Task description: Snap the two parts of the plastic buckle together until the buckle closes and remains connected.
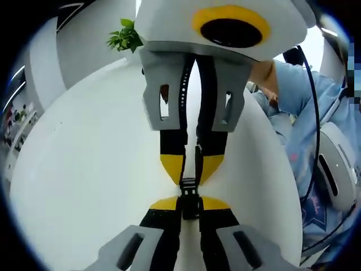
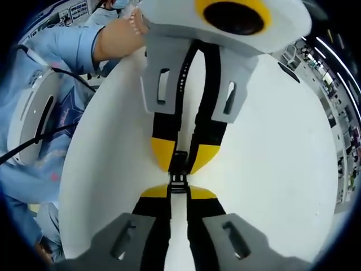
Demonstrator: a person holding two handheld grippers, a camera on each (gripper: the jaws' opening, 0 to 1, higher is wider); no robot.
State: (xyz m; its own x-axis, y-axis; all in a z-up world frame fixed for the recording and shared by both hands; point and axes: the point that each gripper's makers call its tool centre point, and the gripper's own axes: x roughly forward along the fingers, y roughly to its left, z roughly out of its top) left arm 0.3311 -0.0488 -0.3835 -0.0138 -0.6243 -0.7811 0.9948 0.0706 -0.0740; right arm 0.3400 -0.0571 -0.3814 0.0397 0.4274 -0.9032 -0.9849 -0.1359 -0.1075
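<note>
I see the black plastic buckle (image 1: 190, 195) held in the air above the white desk (image 1: 84, 169), pinched between the yellow tips of my two grippers, which face each other nose to nose. Its two parts sit in line and meet end to end; whether they are fully latched I cannot tell. In the right gripper view the buckle (image 2: 177, 175) shows ribbed ridges across its middle.

Matt black plastic buckle (image 1: 190, 197), smooth white table (image 1: 84, 169), light-blue cloth sleeve (image 1: 299, 96).
</note>
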